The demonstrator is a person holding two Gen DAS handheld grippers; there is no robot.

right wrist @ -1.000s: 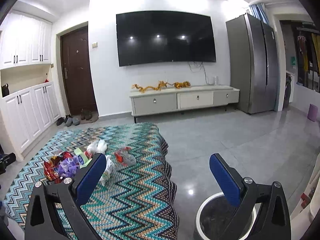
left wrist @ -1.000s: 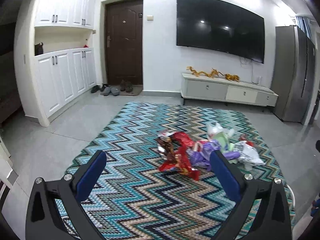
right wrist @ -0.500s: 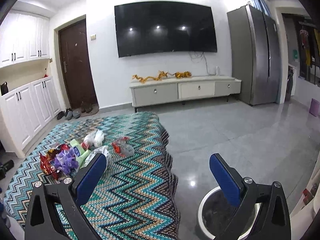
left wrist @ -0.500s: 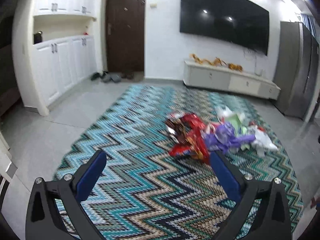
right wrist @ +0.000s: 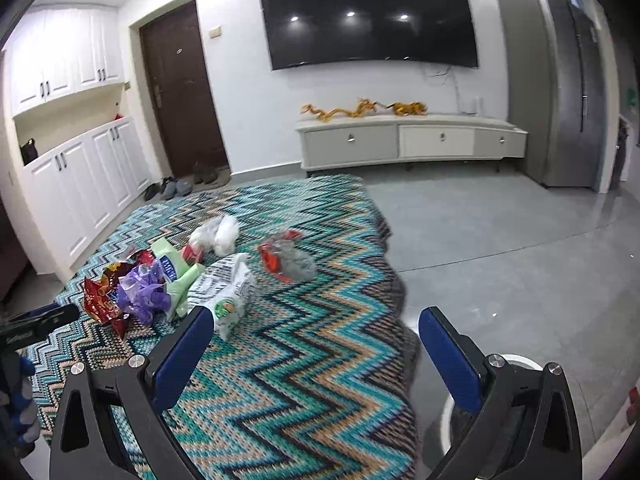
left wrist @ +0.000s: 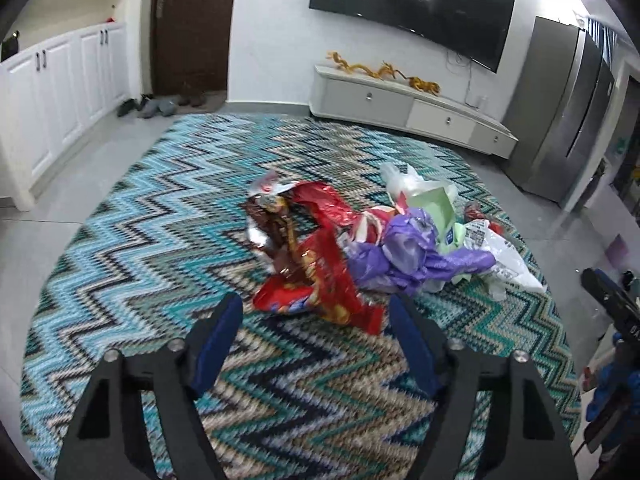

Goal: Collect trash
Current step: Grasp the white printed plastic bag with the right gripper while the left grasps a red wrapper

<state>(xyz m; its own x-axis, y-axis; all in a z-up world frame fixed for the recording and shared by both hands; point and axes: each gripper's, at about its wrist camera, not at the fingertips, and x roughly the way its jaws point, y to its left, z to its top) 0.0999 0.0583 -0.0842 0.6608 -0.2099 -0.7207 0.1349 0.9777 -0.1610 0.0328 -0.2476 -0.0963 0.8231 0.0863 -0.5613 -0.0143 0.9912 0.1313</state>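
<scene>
A zigzag-patterned rug (left wrist: 160, 208) is taken as the landmark; a heap of trash is seen on its middle, comprising a red foil wrapper (left wrist: 320, 272), a purple plastic bag (left wrist: 404, 256) and a printed white bag (right wrist: 226, 292). A white bin (right wrist: 516, 360) is seen just off the rug's right edge. The left gripper (left wrist: 314, 322) is held apart and empty just short of the red foil wrapper, and the right gripper (right wrist: 316, 336) is held apart and empty over the rug's right edge.

Crumpled trash lies heaped on the zigzag rug (left wrist: 132, 240): red snack wrapper (left wrist: 320, 280) nearest, purple bag (left wrist: 404, 256), green carton (left wrist: 436, 212), white bags (left wrist: 500, 252) right.
</scene>
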